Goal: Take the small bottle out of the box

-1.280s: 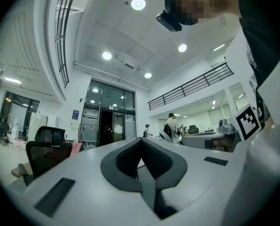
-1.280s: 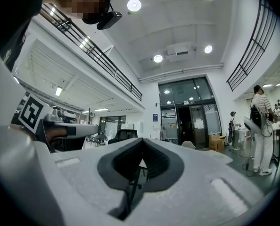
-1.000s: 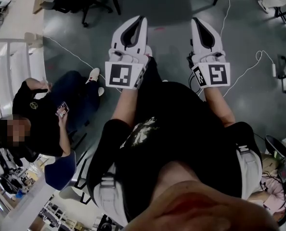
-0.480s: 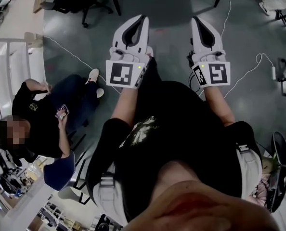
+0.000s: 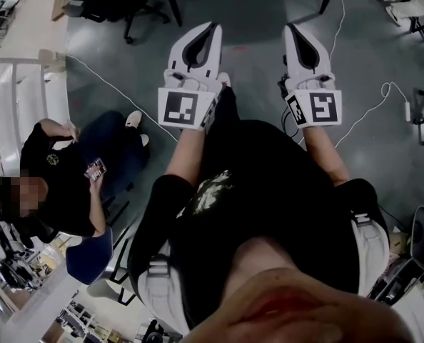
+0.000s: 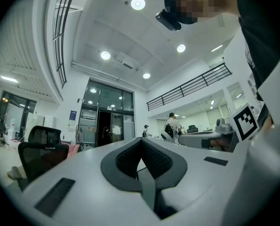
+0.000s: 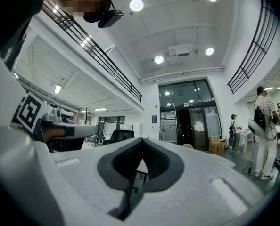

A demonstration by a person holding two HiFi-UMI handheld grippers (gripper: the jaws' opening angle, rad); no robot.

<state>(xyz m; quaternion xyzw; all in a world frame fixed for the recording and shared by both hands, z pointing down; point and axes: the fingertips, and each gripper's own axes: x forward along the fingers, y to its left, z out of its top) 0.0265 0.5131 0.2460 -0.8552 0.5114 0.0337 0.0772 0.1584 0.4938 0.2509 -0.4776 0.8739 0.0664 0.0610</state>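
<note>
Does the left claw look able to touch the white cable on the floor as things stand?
Probably not. The left claw, shut and empty, is held level high above the floor, while the white cable lies there to its left. Nothing blocks the way; the claw is simply too high.

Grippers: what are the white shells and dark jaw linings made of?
The shells of the left gripper and right gripper are likely matte white moulded plastic, smooth with an even sheen. Their pads are dark and finely ribbed, probably rubber or foam; which one is unclear.
</note>
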